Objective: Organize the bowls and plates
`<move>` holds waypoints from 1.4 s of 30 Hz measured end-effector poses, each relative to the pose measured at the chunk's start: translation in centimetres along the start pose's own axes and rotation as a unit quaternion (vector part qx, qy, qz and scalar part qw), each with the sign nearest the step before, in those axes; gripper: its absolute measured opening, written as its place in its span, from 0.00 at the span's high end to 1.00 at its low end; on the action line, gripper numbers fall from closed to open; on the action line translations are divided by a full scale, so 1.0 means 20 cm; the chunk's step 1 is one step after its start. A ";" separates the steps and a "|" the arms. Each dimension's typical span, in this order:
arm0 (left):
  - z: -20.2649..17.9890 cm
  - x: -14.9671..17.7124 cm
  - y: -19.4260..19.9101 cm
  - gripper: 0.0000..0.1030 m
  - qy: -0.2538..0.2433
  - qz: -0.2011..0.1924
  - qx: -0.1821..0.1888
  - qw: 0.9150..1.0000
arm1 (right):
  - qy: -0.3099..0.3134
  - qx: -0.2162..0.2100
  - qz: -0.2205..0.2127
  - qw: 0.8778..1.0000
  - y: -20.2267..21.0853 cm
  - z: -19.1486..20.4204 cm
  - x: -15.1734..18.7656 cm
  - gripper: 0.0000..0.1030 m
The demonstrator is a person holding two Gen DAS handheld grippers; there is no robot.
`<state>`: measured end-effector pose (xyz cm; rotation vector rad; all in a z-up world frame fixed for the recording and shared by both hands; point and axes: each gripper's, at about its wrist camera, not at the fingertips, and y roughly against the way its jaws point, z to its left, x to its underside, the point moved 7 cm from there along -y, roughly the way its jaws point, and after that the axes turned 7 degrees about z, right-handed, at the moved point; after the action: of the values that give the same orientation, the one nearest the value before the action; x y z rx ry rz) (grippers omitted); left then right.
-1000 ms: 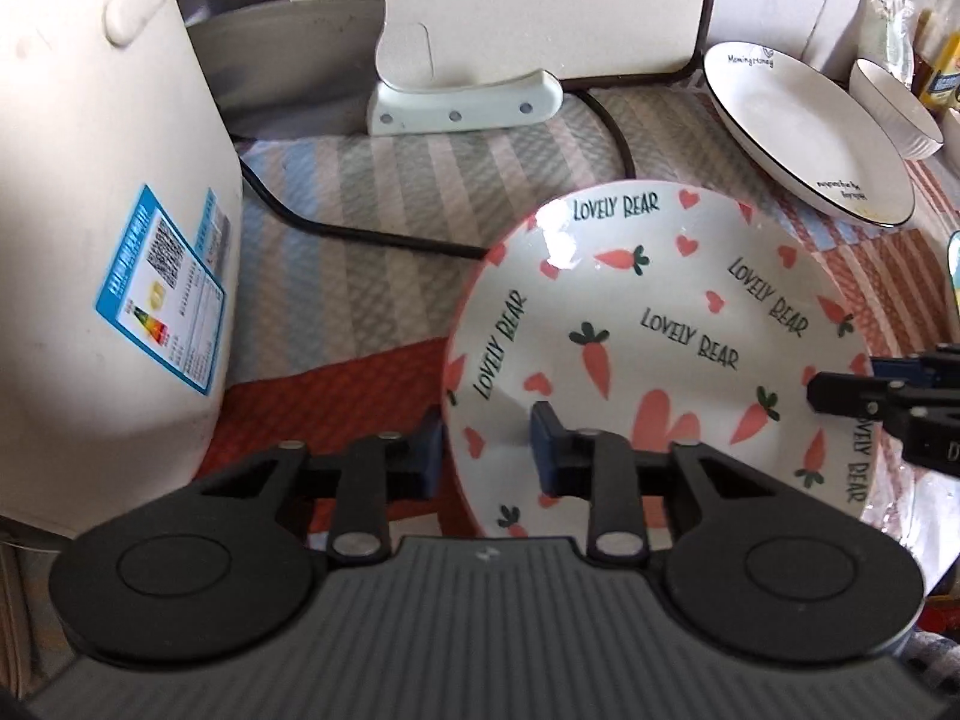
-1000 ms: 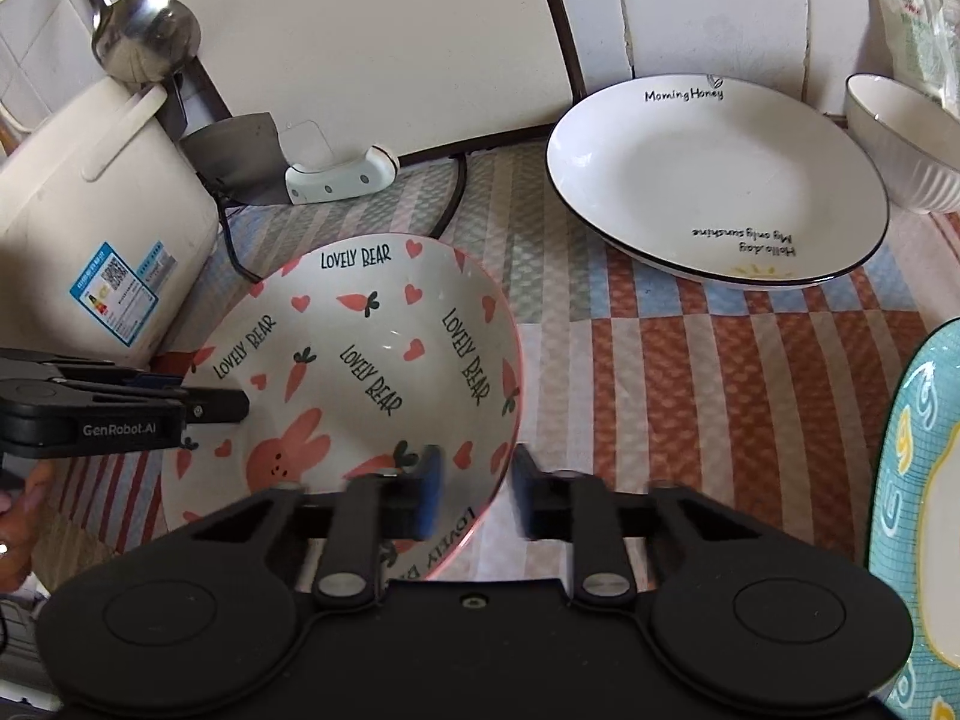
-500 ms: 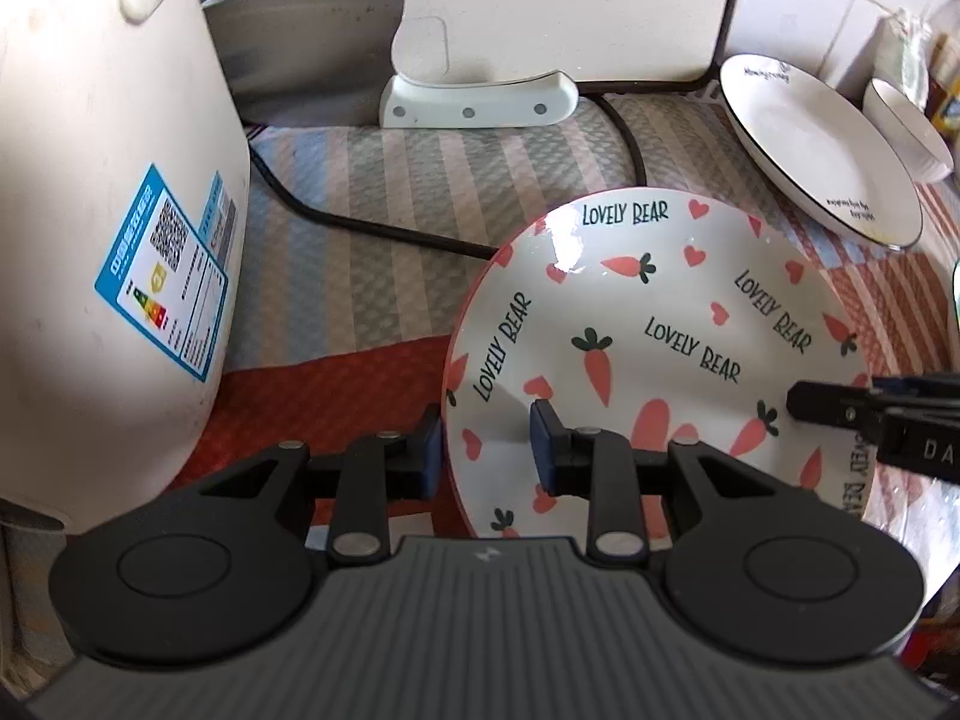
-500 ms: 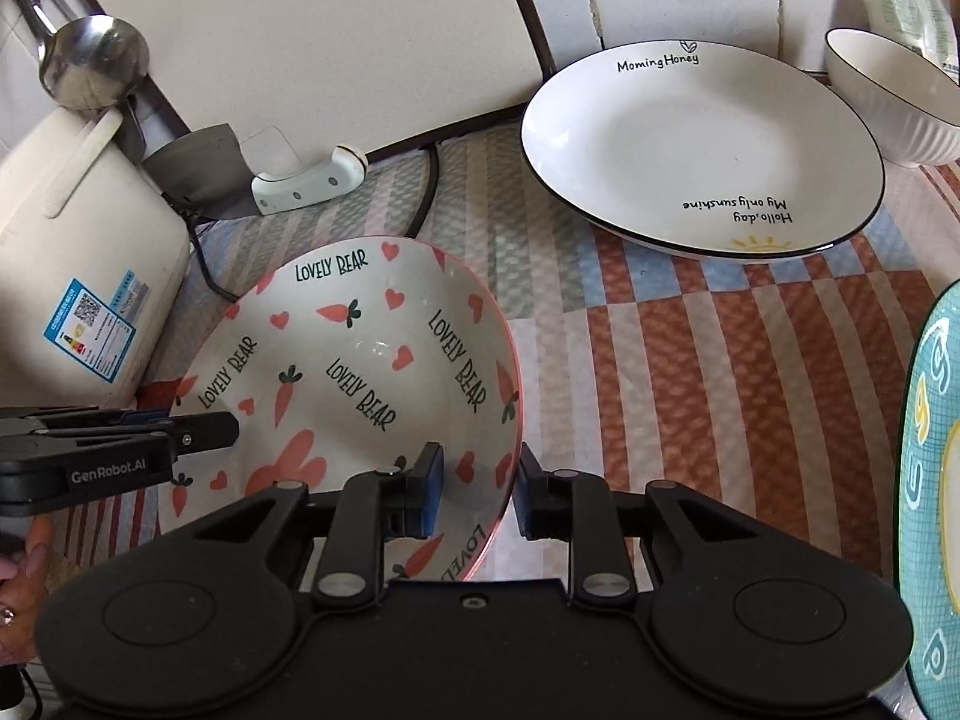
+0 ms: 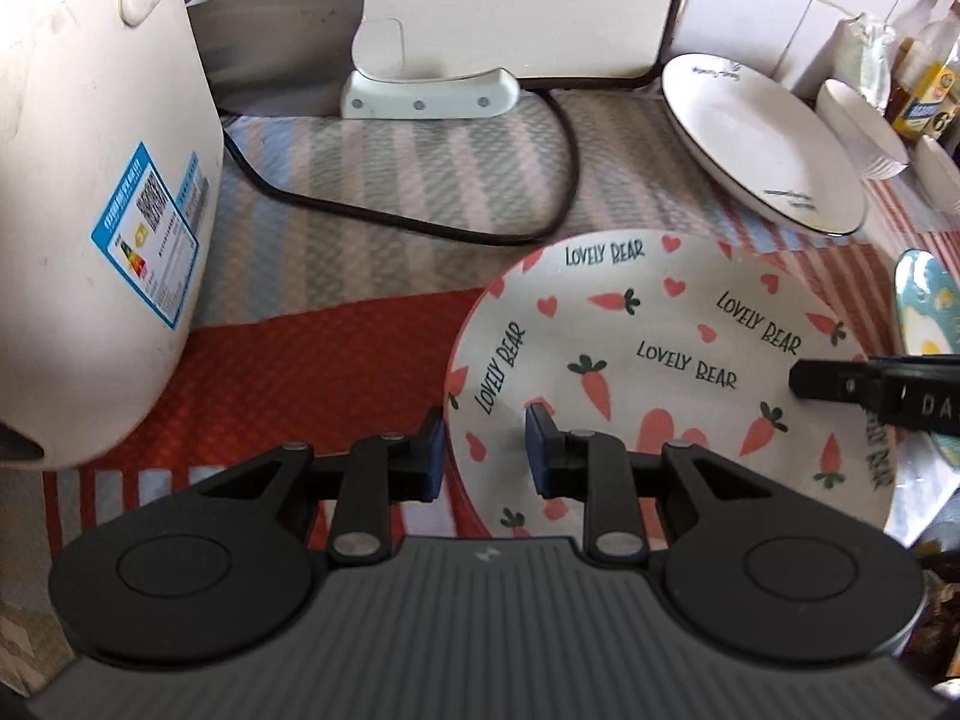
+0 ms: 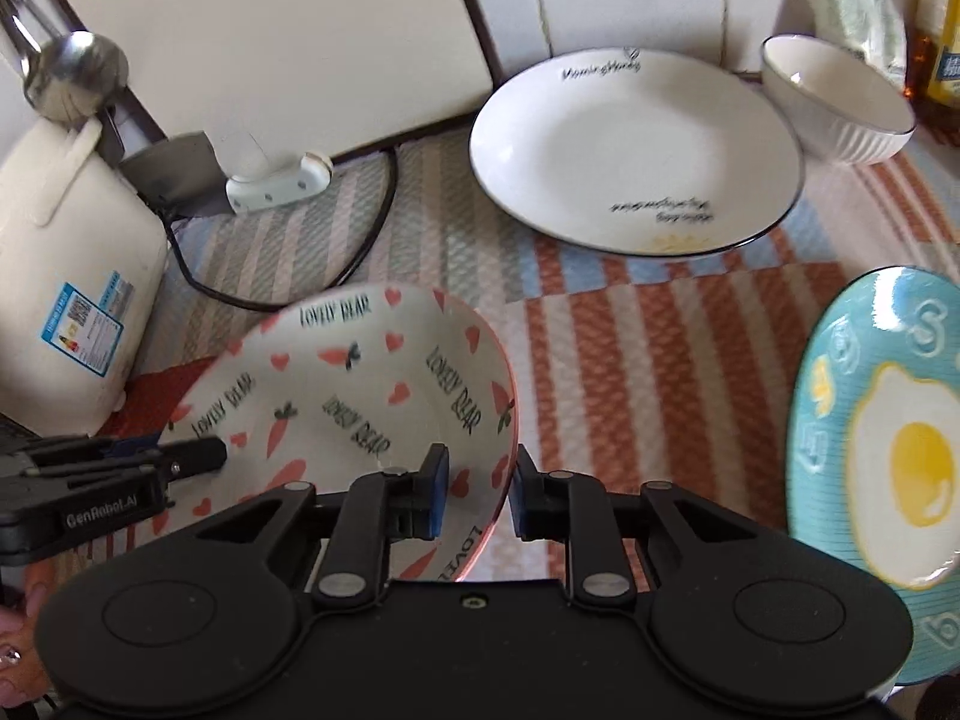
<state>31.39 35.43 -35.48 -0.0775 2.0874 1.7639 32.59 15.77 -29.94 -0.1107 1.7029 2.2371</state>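
Between the two grippers, the carrot bowl point(image 6: 360, 396) hangs over the striped mat point(image 6: 648, 348).

Left gripper point(image 5: 485, 455) pinches the near-left rim and right gripper point(image 6: 478, 495) the opposite rim, both with jaws narrowing on the wall between their pads. It looks like the carrying step: the bowl seems just clear of the mat, tipped a little. Next it probably wants a level, matched move toward the white plate point(image 6: 636, 150) or ribbed white bowl point(image 6: 840, 102) by the wall, with the egg plate point(image 6: 888, 432) close on the right.
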 end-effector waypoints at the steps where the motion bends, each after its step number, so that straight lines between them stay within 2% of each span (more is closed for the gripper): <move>1: -0.01 0.01 0.01 0.76 -0.001 0.000 0.000 1.000 | -0.004 -0.006 0.000 1.000 0.02 -0.02 0.01 0.80; 4: -0.05 0.01 0.03 0.76 0.001 -0.001 0.013 1.000 | -0.031 -0.027 -0.009 0.999 0.10 -0.07 0.03 0.84; 13: -0.27 -0.02 0.12 0.76 -0.049 -0.020 0.034 0.998 | -0.062 -0.030 -0.044 0.997 0.30 -0.21 0.09 0.86; 19: -0.56 -0.05 0.18 0.76 -0.102 -0.019 0.032 0.994 | -0.116 -0.033 -0.066 0.991 0.45 -0.45 0.22 0.86; 28: -1.00 -0.09 0.15 0.76 -0.168 -0.010 0.084 0.982 | -0.188 -0.024 -0.126 0.974 0.69 -0.86 0.35 0.86; 32: -1.16 -0.08 0.10 0.76 -0.187 -0.002 0.094 0.978 | -0.200 -0.003 -0.131 0.971 0.71 -1.00 0.39 0.86; 37: -1.31 -0.09 0.03 0.76 -0.208 -0.001 0.092 0.974 | -0.215 0.002 -0.127 0.968 0.70 -1.16 0.44 0.86; 42: -1.41 -0.10 -0.04 0.76 -0.223 0.001 0.061 0.973 | -0.242 -0.016 -0.124 0.962 0.62 -1.29 0.45 0.86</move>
<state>25.95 7.82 -32.07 0.3267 1.8535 1.4802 16.85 -9.80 -28.16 0.1912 1.3111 1.9076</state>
